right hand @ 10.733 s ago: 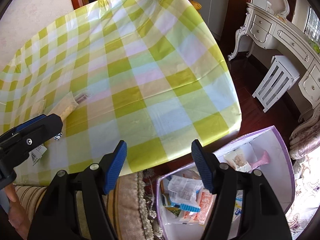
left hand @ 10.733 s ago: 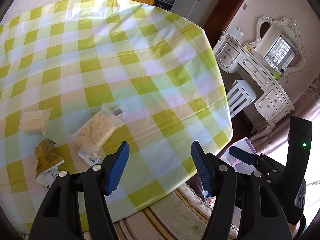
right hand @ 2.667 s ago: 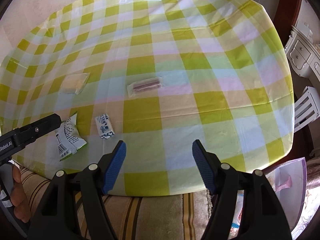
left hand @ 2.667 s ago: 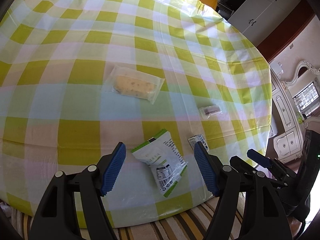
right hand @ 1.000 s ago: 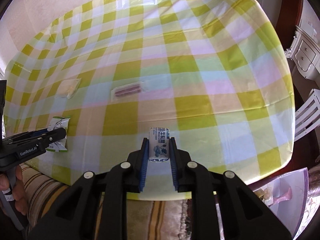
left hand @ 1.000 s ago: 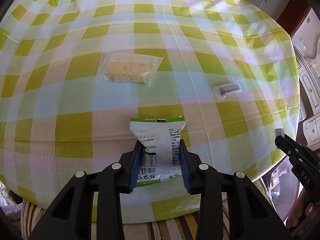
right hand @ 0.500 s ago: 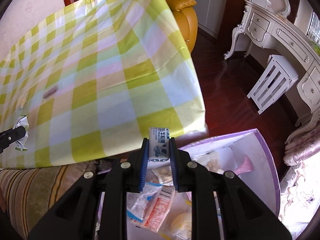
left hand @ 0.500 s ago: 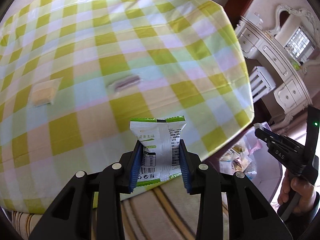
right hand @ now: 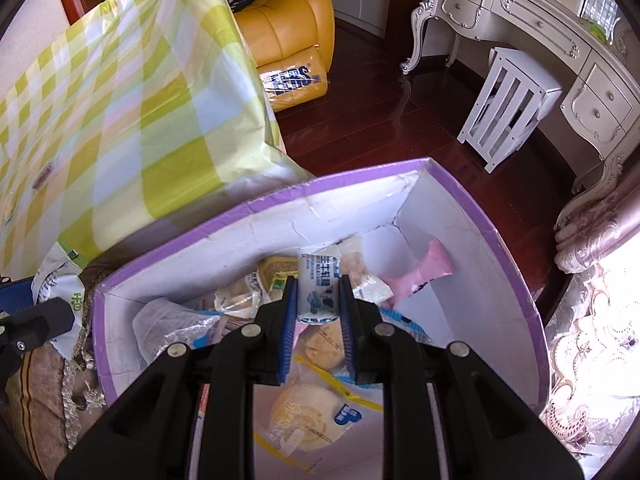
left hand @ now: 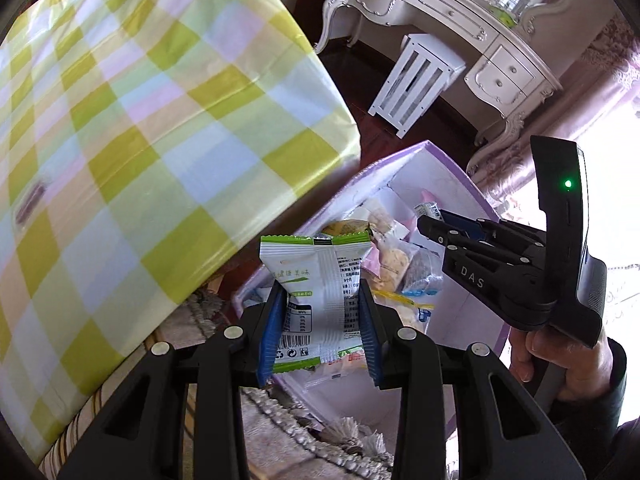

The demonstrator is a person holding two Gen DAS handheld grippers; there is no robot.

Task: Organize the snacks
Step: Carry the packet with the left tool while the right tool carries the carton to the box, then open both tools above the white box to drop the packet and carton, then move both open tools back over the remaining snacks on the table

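Note:
My left gripper (left hand: 322,316) is shut on a white and green snack packet (left hand: 316,292), held upright over the near rim of a purple-edged white box (left hand: 400,160) on the floor. My right gripper (right hand: 318,316) is shut on a small blue and white wrapped snack (right hand: 318,290) and hangs above the inside of the same box (right hand: 500,248), which holds several wrapped snacks. In the left wrist view the right gripper (left hand: 428,222) shows at the right, over the box, held by a hand (left hand: 560,360). A small dark wrapped snack (left hand: 30,202) lies on the checked tablecloth (left hand: 160,100).
The table edge overhangs the box on its left. A fringed rug (left hand: 280,432) lies under the box. A white stool (right hand: 508,104) and an ornate white dresser (right hand: 560,32) stand on the dark wood floor beyond. A yellow leather armchair (right hand: 288,28) is behind the table.
Both grippers swung off the table to the right with their snacks held. They now hang over the purple-edged box; a second ago they were above the tablecloth.

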